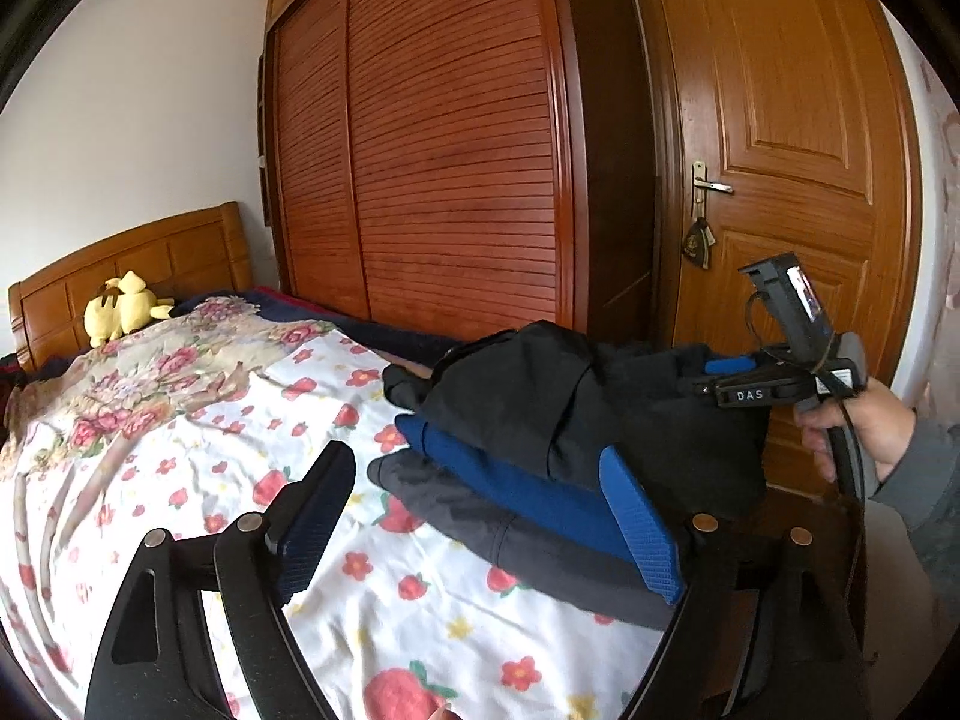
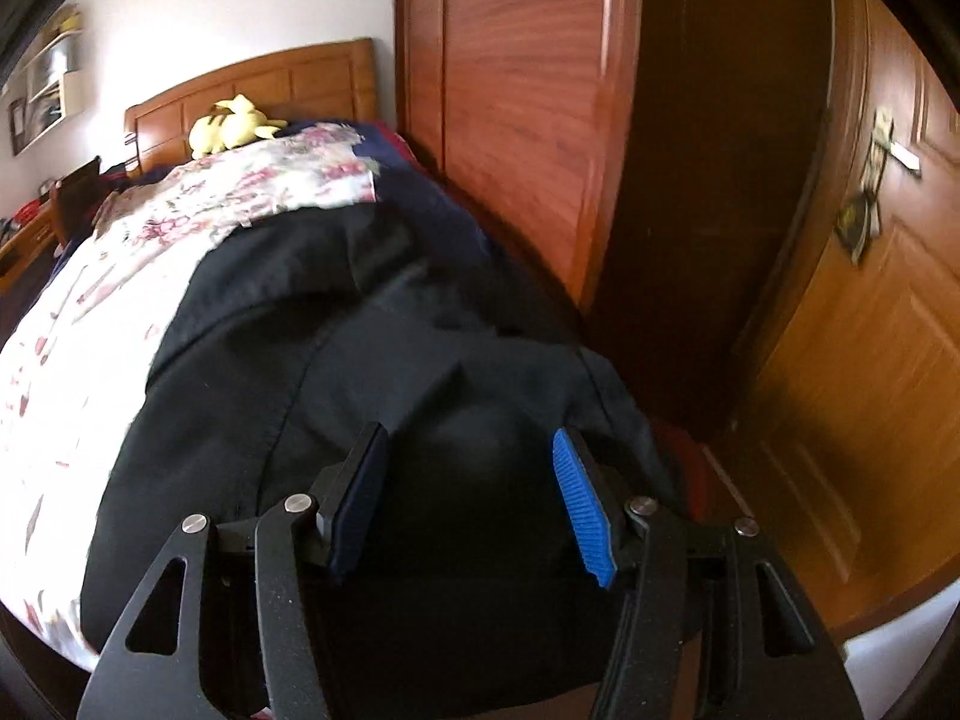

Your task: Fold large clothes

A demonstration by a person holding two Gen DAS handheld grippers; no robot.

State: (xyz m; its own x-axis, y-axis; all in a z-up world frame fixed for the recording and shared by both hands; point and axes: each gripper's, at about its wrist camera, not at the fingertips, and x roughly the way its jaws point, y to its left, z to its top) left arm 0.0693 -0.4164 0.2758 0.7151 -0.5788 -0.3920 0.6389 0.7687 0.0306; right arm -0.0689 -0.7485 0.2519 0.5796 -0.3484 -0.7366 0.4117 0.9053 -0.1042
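The black garment [image 2: 336,372] lies on top of a small stack at the near right corner of the bed [image 1: 150,432], over a folded blue piece [image 1: 510,480] and a grey one [image 1: 480,534]. Its long axis seems to run from the near edge of the bed toward the far headboard [image 1: 120,264], though the folds make that hard to tell for sure.

My right gripper [image 2: 471,498] is the nearer of the two: it points steeply down with the black cloth directly under and ahead of it. Its jaws stand partly apart; cloth fills the gap, but the pads do not appear to pinch it, so I judge it is not gripping.

My left gripper [image 1: 480,522] stands to the left of the stack, jaws wide apart and holding nothing, its right pad close against the blue layer's edge. The pile lies ahead and to its right.

Whatever comes next on the black piece, my right hand is better placed.
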